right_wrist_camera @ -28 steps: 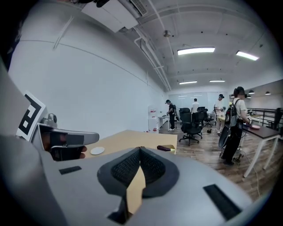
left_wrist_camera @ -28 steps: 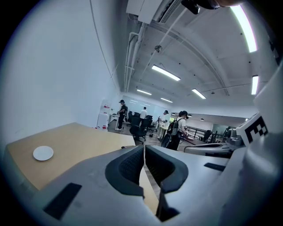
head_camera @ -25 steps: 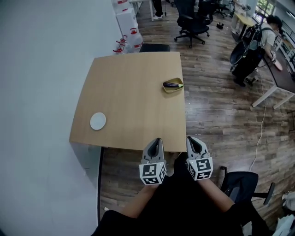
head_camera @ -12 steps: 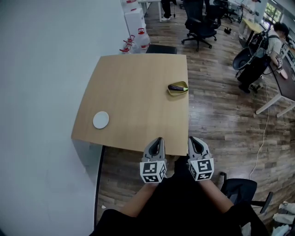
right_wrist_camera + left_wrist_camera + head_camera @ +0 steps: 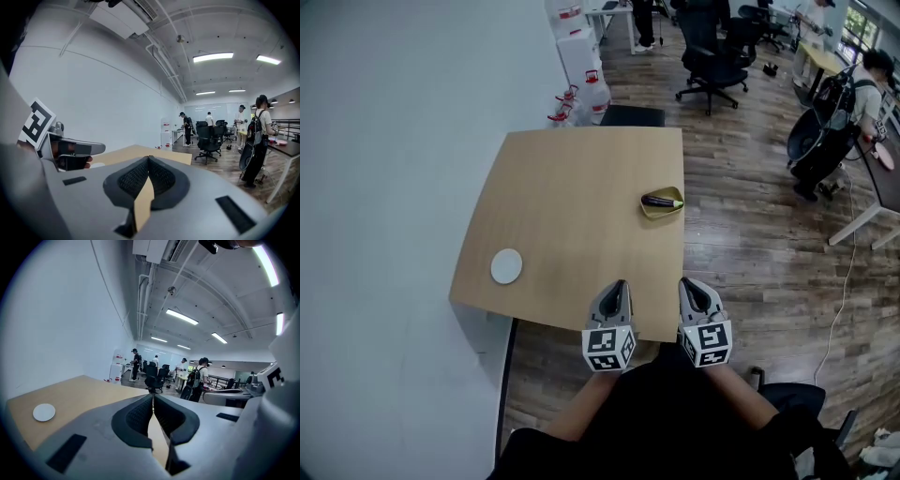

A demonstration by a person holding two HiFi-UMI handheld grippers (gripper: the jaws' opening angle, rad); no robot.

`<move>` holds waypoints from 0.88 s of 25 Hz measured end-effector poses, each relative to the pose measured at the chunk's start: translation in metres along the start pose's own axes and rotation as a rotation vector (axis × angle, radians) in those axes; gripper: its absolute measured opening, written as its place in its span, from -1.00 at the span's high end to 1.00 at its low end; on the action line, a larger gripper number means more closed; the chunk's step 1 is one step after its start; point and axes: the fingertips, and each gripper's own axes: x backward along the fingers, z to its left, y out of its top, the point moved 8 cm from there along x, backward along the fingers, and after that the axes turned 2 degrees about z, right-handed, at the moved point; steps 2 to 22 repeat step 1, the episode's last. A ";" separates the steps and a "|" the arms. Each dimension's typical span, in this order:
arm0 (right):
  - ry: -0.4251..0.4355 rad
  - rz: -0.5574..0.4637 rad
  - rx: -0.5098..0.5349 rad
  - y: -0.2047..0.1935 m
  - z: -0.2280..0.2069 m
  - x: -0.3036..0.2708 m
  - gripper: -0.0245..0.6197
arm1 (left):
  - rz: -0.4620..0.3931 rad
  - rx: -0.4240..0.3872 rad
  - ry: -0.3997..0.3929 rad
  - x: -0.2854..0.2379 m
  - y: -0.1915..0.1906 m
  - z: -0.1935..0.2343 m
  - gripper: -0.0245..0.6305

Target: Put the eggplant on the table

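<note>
A dark purple eggplant (image 5: 661,201) lies in a small yellow-green dish (image 5: 662,208) near the right edge of the wooden table (image 5: 572,216). My left gripper (image 5: 619,286) hangs over the table's near edge, its jaws shut with nothing between them. Beside it my right gripper (image 5: 690,284) is at the near right corner, also shut and empty. Both are well short of the dish. In the left gripper view the jaws (image 5: 153,397) meet above the tabletop (image 5: 70,394); in the right gripper view the jaws (image 5: 148,159) meet too.
A small white disc (image 5: 506,266) rests at the table's near left. A white wall (image 5: 384,187) runs along the left. Water jugs (image 5: 581,94) and a black chair (image 5: 630,116) stand behind the table; office chairs (image 5: 712,47) and a person (image 5: 867,84) occupy the wood floor to the right.
Both grippers have come forward together from in front of the table until their tips are over its near edge. The eggplant and dish have not moved on the table.
</note>
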 end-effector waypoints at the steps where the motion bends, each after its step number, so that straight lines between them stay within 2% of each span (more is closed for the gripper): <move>1: 0.003 -0.002 0.005 0.003 -0.007 -0.003 0.74 | 0.000 0.003 0.006 -0.005 0.002 -0.001 0.86; 22: 0.003 -0.002 0.005 0.003 -0.007 -0.003 0.74 | 0.000 0.003 0.006 -0.005 0.002 -0.001 0.86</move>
